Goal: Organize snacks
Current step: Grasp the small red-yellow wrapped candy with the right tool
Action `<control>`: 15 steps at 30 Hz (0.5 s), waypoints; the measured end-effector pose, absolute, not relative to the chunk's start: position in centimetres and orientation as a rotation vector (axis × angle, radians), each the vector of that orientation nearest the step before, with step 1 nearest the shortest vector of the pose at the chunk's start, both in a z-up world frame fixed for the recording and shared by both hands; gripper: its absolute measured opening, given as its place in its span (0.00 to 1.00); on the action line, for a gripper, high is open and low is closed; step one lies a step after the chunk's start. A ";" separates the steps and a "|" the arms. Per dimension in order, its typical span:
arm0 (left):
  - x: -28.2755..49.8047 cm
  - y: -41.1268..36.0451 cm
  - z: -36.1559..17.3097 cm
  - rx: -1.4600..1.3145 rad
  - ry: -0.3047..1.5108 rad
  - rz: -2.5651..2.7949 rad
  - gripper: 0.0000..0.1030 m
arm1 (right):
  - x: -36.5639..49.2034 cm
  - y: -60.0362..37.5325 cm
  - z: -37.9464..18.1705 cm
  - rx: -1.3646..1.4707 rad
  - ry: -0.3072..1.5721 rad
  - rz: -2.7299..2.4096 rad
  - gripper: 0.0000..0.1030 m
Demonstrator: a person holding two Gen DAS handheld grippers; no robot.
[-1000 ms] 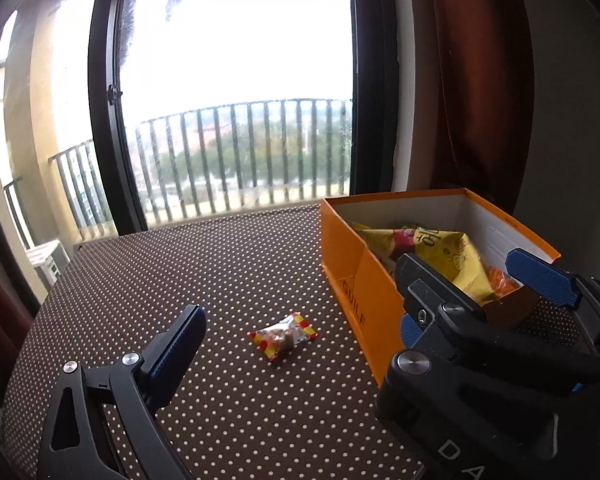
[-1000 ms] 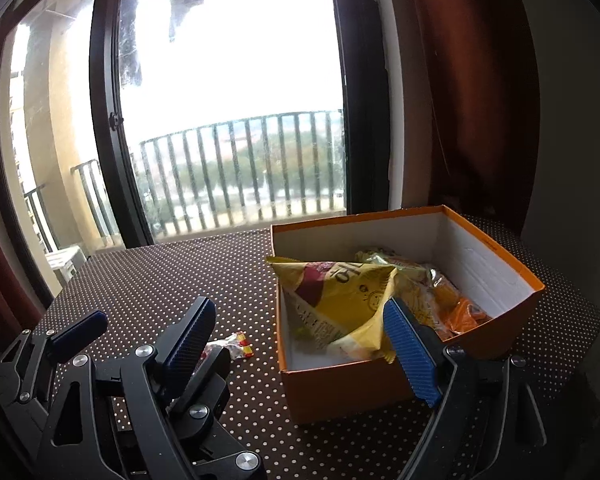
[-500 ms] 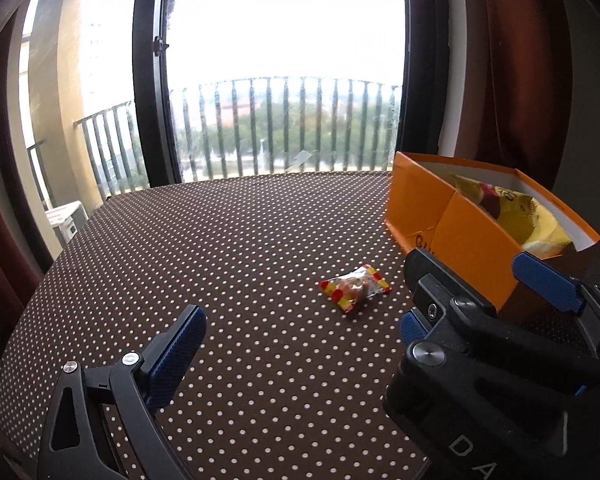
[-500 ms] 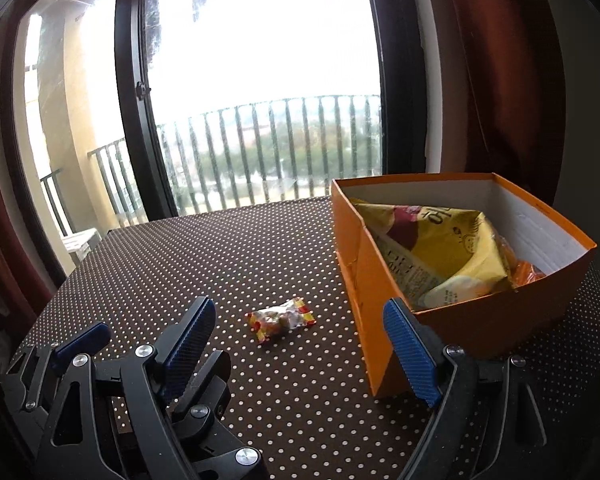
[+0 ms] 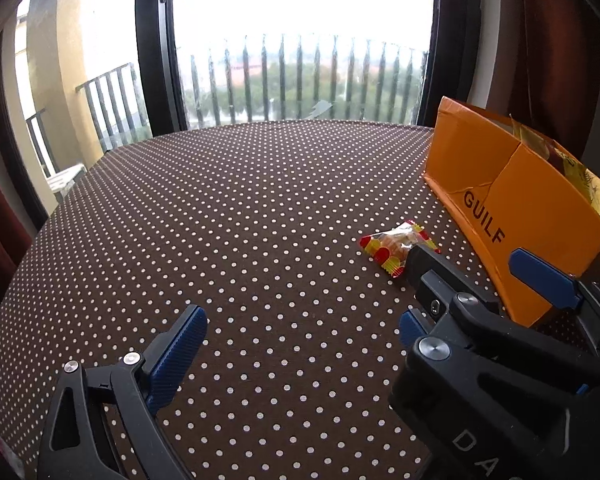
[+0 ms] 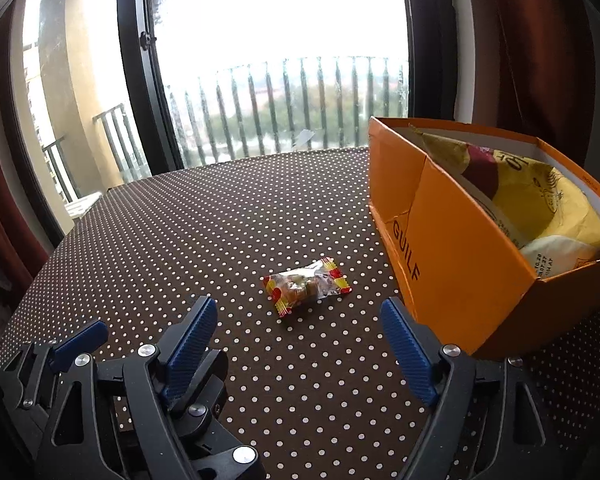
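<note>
Both fisheye cameras ride low over the dotted tablecloth [image 5: 260, 220], tilted downward and facing the balcony window [image 6: 280, 40]. The left wrist view sits leftward, seeing the orange box [image 5: 532, 216] from its outer side at the right edge. The right wrist view looks into the box [image 6: 452, 248]. Both share the small candy packet [image 6: 306, 285], the cloth, the box and the window.

The left gripper [image 5: 292, 344] hangs over the brown, white-dotted surface [image 5: 240, 220], only its left blue finger pad [image 5: 176, 356] visible, with nothing beside it. The right gripper [image 5: 472, 292] crosses in from the right, jaws closing, its near finger overlapping a small red-and-yellow candy packet [image 5: 388, 246]. Just right of the packet stands an orange box [image 5: 520, 200] lettered GUILF, a yellow bag [image 5: 584, 176] showing over its rim.
</note>
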State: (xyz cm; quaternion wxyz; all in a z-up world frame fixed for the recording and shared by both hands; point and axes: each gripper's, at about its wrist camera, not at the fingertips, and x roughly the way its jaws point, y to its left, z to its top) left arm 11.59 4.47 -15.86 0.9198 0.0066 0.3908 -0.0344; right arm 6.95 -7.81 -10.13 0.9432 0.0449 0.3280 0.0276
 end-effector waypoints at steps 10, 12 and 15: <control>15.0 5.0 -18.2 -0.019 0.929 -0.053 0.93 | 10.7 -7.2 -12.0 0.076 0.774 0.069 0.70; 15.6 4.8 -18.2 -0.006 0.933 -0.046 0.93 | 11.5 -7.1 -12.2 0.082 0.790 0.076 0.69; 16.6 4.4 -18.0 0.016 0.934 -0.054 0.93 | 12.6 -7.2 -12.3 0.100 0.809 0.071 0.68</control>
